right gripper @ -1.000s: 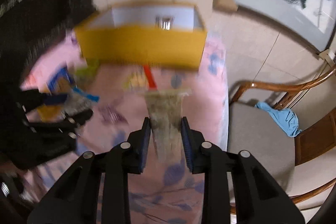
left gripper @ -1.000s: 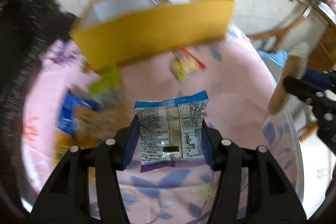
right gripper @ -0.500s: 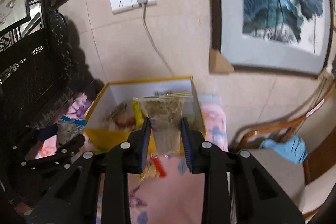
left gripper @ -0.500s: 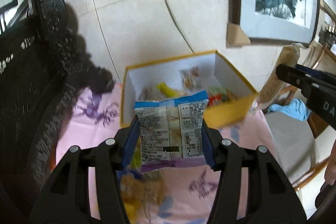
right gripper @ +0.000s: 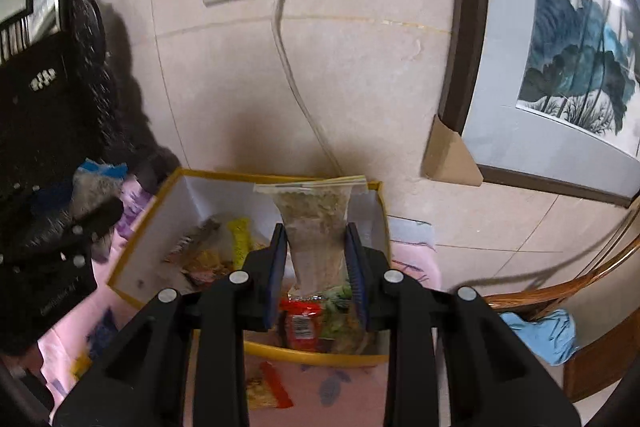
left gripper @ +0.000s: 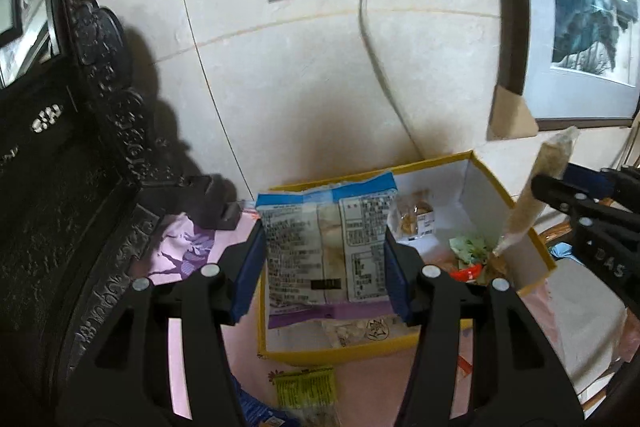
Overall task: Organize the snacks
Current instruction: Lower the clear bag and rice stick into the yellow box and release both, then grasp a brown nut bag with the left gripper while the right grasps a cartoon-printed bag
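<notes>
You hold two snacks above a yellow box [left gripper: 532, 255] against the tiled wall, and the sorting looks well under way. Several packets already lie inside it, among them a red wrapper [right gripper: 301, 323] and a yellow one [right gripper: 239, 239]. At least three more wait on the pink floral cloth [left gripper: 188, 247]: a green packet [left gripper: 305, 387] and a blue one [left gripper: 256, 413] near the box's front wall, and a red-and-yellow packet [right gripper: 267, 389] seen from the right wrist camera.

Your left gripper [left gripper: 325, 269] is clamped on a blue-topped packet [left gripper: 326, 247], printed back facing the camera, gripped by its two side edges. It hangs over the box's left half, apparently above the rim.

Your right gripper [right gripper: 318, 263] pinches a clear bag of pale crumbly snack [right gripper: 318, 227] around its lower part, the sealed top standing upright. It hovers over the box's right end, its lower tip near the packets below.

Both loads are not yet released; letting go seems the next step.
</notes>
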Demonstrator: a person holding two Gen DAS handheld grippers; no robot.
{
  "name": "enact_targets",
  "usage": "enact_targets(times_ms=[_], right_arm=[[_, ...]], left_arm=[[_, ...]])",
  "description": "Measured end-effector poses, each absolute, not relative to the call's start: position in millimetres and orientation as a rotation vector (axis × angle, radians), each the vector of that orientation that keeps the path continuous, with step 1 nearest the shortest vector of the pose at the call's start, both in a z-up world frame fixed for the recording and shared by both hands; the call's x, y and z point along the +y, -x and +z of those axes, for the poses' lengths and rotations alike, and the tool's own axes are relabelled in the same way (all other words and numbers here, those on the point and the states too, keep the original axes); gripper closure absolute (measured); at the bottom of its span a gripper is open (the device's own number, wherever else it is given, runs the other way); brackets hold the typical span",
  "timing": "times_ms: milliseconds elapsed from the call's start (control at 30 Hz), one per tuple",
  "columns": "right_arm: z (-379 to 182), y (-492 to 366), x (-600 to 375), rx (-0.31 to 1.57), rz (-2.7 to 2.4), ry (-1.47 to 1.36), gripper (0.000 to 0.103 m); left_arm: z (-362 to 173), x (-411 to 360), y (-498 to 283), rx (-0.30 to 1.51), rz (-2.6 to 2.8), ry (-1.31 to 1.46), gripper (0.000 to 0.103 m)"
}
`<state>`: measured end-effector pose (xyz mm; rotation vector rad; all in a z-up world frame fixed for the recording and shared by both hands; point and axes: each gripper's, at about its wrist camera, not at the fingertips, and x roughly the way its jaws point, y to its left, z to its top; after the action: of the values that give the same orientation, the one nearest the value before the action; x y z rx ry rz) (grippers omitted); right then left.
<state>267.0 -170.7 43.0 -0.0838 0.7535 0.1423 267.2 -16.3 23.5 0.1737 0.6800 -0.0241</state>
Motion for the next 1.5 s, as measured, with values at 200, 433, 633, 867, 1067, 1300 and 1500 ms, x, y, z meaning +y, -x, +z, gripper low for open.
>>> enact_targets(times_ms=[200,433,633,867,1067,1300,1500], right_arm=[[35,-282,-170,0.76,0.14,0.122,0.074],[23,-296,-171,0.767,0.12,0.083,0.039],[32,-285,-177,0.695,0.056,0.091,0.005],[47,-269,-182,0.673,0.06,0.08,0.004],[16,-220,-184,0.759,0.059,0.077,0.001],[-104,-185,-156,1.037,0.151,0.091,0.001],[-142,-209,-115,0.943,0.169,0.159,0.001]], left_arm=[[13,-24,-278,0.685,-0.047,-0.208,0.049],[15,-36,-284,0.652,-0.055,-0.229,0.034],[21,-35,-276,0.589,0.004,-0.249,0.002],[28,-28,-269,0.618,0.004,-0.203,0.002],[14,-2,-235,0.688,0.03,-0.194,0.002],[-67,71,-174,0.937,0.159,-0.207,0.002],[-98,97,-147,1.034,0.204,-0.159,0.002]])
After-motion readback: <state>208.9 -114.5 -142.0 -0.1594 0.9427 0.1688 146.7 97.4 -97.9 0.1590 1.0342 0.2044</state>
